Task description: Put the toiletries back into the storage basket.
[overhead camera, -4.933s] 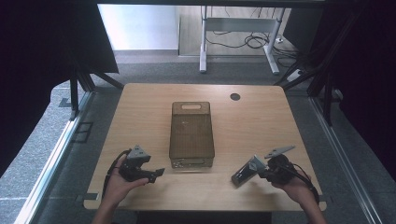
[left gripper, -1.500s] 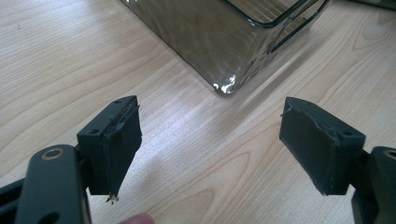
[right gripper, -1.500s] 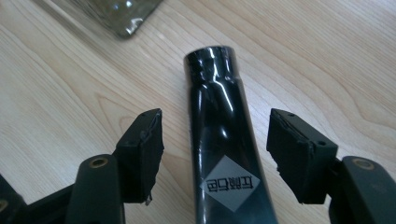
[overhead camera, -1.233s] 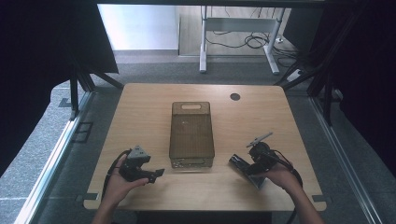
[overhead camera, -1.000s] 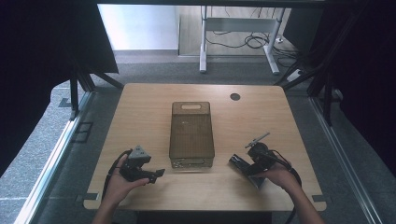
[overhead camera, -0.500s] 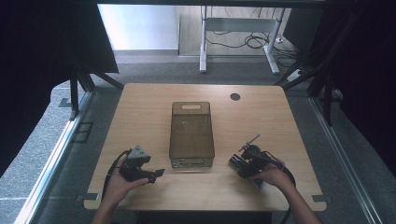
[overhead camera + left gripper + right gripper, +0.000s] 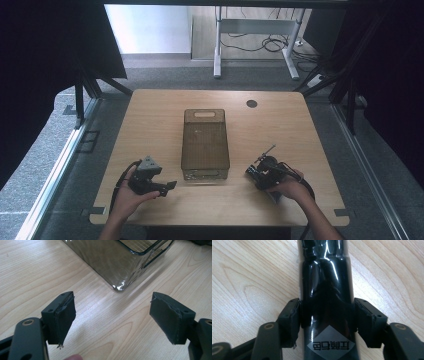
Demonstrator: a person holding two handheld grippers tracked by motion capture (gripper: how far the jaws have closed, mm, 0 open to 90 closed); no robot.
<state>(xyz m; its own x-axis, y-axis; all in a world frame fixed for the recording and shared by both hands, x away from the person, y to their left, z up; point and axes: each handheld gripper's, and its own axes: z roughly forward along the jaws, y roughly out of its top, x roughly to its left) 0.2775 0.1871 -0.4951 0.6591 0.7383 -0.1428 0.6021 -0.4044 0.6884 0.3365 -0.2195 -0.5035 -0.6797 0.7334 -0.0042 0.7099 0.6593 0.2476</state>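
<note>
The wooden table (image 7: 150, 120) is the biggest thing here, its top bare along the left and right sides and across the far edge, where a small dark round hole (image 7: 251, 103) sits toward the far right. Lengthwise down the middle stands a smoky clear plastic bin (image 7: 205, 145), its near end short of the table's near edge, with a strip of free wood on either side of it. To the near left of the bin, the left gripper (image 7: 167, 186) rests in the person's hand just off the bin's near left corner; in the left gripper view (image 7: 112, 325) its jaws are spread wide with nothing but wood grain between them, and the bin's rounded corner (image 7: 118, 286) stands just ahead, not touching. To the near right of the bin, the right gripper (image 7: 256, 172) lies low over the table, close to the bin's near right corner. In the right gripper view (image 7: 327, 320) its jaws have just been closing, and both pads now press the sides of a glossy black bottle (image 7: 325, 290) with a grey diamond label, lying on the wood.
</note>
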